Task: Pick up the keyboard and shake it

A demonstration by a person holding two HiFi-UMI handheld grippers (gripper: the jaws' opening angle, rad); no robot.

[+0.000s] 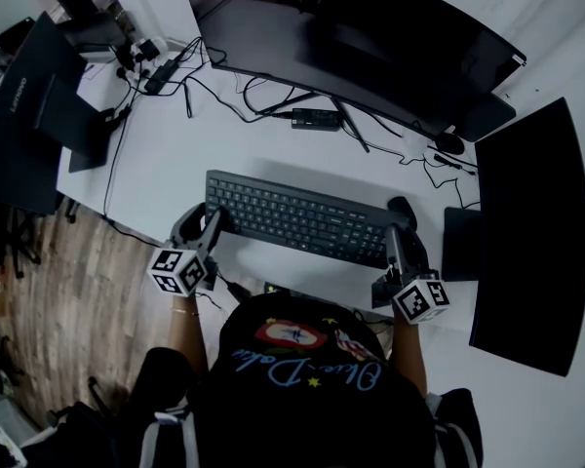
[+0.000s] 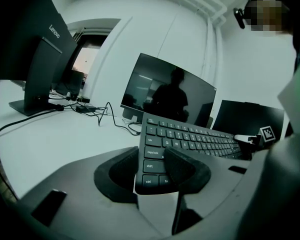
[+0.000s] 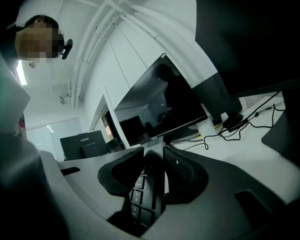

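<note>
A long black keyboard (image 1: 297, 220) stretches across the white desk (image 1: 156, 178) in front of the person, held at both ends. My left gripper (image 1: 213, 224) is shut on its left end; in the left gripper view the pads (image 2: 182, 165) clamp the corner by the ctrl and shift keys of the keyboard (image 2: 190, 136), which seems raised slightly off the desk. My right gripper (image 1: 398, 237) is shut on the right end. In the right gripper view the keyboard (image 3: 142, 199) shows edge-on between the jaws of my right gripper (image 3: 152, 171), numpad keys visible.
A wide curved monitor (image 1: 370, 37) stands behind the keyboard, with cables (image 1: 224, 91) and a power brick (image 1: 315, 119) in front of it. Another dark screen (image 1: 531, 232) stands at the right, a Lenovo monitor (image 1: 24, 115) at the left. Wooden floor (image 1: 68, 291) lies beyond the desk's left edge.
</note>
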